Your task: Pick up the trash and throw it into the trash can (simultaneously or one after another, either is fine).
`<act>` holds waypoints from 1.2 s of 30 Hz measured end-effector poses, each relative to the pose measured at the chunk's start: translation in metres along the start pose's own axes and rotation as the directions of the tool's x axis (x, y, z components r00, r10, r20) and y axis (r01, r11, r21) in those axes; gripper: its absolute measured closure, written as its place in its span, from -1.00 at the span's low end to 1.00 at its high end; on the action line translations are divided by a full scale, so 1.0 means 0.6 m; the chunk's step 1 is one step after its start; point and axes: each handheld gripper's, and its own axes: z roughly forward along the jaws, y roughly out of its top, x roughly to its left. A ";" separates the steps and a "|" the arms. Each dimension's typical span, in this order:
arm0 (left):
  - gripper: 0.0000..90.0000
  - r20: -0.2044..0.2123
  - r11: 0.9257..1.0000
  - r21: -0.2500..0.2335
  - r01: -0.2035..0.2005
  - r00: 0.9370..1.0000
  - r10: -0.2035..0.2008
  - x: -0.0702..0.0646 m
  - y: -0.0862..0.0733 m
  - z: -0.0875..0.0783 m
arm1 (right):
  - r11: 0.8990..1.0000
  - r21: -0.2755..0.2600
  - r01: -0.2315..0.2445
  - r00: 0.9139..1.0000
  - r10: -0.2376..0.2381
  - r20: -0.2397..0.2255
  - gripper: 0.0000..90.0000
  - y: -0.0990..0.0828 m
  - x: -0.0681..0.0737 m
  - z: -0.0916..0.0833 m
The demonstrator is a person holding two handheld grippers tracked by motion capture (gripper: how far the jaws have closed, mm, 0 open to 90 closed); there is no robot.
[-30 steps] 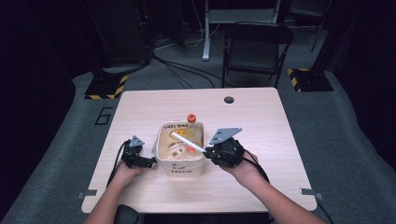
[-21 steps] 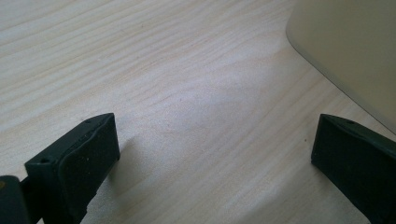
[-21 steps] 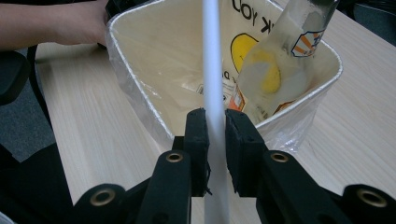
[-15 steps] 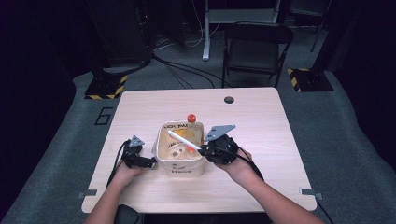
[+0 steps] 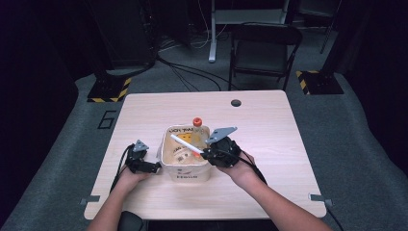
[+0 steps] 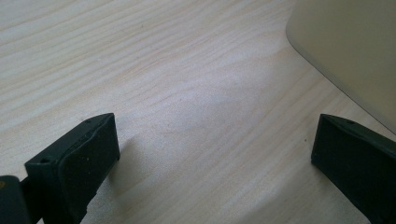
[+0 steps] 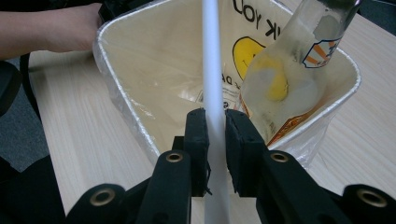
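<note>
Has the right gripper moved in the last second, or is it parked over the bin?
No. The right gripper, shut on the white stick, sits at the bin's right rim as before.

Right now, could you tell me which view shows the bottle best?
The right gripper view: the bottle leans close-up inside the bin, its label readable. The high view gives just its orange cap and neck; the left gripper view catches bin wall.

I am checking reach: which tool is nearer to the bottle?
Right. The right tool holds a white stick over the bin beside the bottle; the left tool rests outside the bin's far wall.
</note>
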 end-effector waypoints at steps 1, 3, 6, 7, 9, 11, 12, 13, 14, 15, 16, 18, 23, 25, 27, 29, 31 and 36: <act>-0.98 0.000 1.000 0.001 -0.001 1.000 0.001 0.000 0.000 0.000 | 1.000 0.003 -0.009 1.000 0.009 -0.001 0.75 0.000 0.000 0.001; -0.98 0.001 1.000 0.004 -0.001 1.000 0.001 0.000 0.000 0.000 | 1.000 0.004 -0.019 1.000 0.019 -0.003 0.75 0.001 -0.002 0.005; -0.98 0.001 1.000 0.004 -0.001 1.000 0.001 0.000 0.000 0.000 | 1.000 0.007 -0.013 1.000 0.013 0.004 0.75 0.001 -0.003 0.010; -0.98 0.000 1.000 0.000 0.001 1.000 -0.001 0.000 0.000 0.000 | 1.000 0.010 -0.014 1.000 0.014 0.004 0.75 0.001 -0.003 0.011; -0.98 0.000 1.000 0.000 0.001 1.000 -0.001 0.000 0.000 0.000 | 1.000 0.012 -0.010 1.000 0.010 0.008 0.75 0.002 -0.003 0.013; -0.98 0.000 1.000 0.000 0.001 1.000 -0.001 0.000 0.000 0.000 | 1.000 0.013 -0.020 1.000 0.020 0.011 0.75 0.003 -0.002 0.015; -0.98 0.000 1.000 0.000 0.001 1.000 -0.001 0.000 0.000 0.000 | 1.000 0.013 -0.014 1.000 0.014 0.012 0.75 0.003 -0.003 0.016; -0.98 0.000 1.000 0.000 -0.001 1.000 0.001 0.000 0.000 0.000 | 1.000 0.020 -0.023 1.000 0.023 0.012 0.75 0.003 -0.003 0.017; -0.98 0.000 1.000 0.000 -0.001 1.000 0.001 0.000 0.000 0.000 | 0.999 0.023 -0.022 1.000 0.022 0.015 0.75 0.004 -0.003 0.019; -0.98 0.000 1.000 0.000 0.000 1.000 0.000 0.000 0.000 0.000 | 1.000 0.025 -0.018 1.000 0.018 0.016 0.75 0.005 -0.003 0.022; -0.98 0.001 1.000 0.002 0.001 1.000 -0.001 0.000 0.000 0.000 | 1.000 0.025 -0.018 1.000 0.018 0.016 0.75 0.005 -0.003 0.022; -0.98 0.000 1.000 0.000 -0.001 1.000 0.001 0.000 0.000 0.000 | 0.999 0.034 -0.017 1.000 0.017 0.014 0.75 0.007 -0.003 0.024; -0.98 0.000 1.000 -0.004 0.005 1.000 -0.005 -0.001 0.000 0.000 | 0.999 0.048 -0.008 1.000 0.007 0.012 0.75 0.012 0.000 0.033; -0.98 0.000 1.000 0.001 -0.001 1.000 0.001 0.000 0.000 0.000 | 0.999 0.049 -0.014 1.000 0.014 0.014 0.75 0.014 0.002 0.036; -0.98 0.000 1.000 -0.005 0.006 1.000 -0.006 -0.001 0.000 0.001 | 0.999 0.052 -0.008 1.000 0.007 0.008 0.73 0.017 0.004 0.043; -0.98 0.000 1.000 -0.005 0.007 1.000 -0.007 -0.001 0.000 0.001 | 0.998 0.055 -0.010 1.000 0.009 0.008 0.71 0.017 0.004 0.044; -0.98 0.000 1.000 -0.005 0.006 1.000 -0.006 -0.001 0.000 0.001 | 0.998 0.057 -0.007 1.000 0.007 0.003 0.63 0.017 0.004 0.048; -0.98 0.003 1.000 0.003 0.000 1.000 0.000 0.000 0.000 0.000 | 0.999 0.031 -0.023 1.000 0.023 0.009 0.46 0.018 0.002 0.044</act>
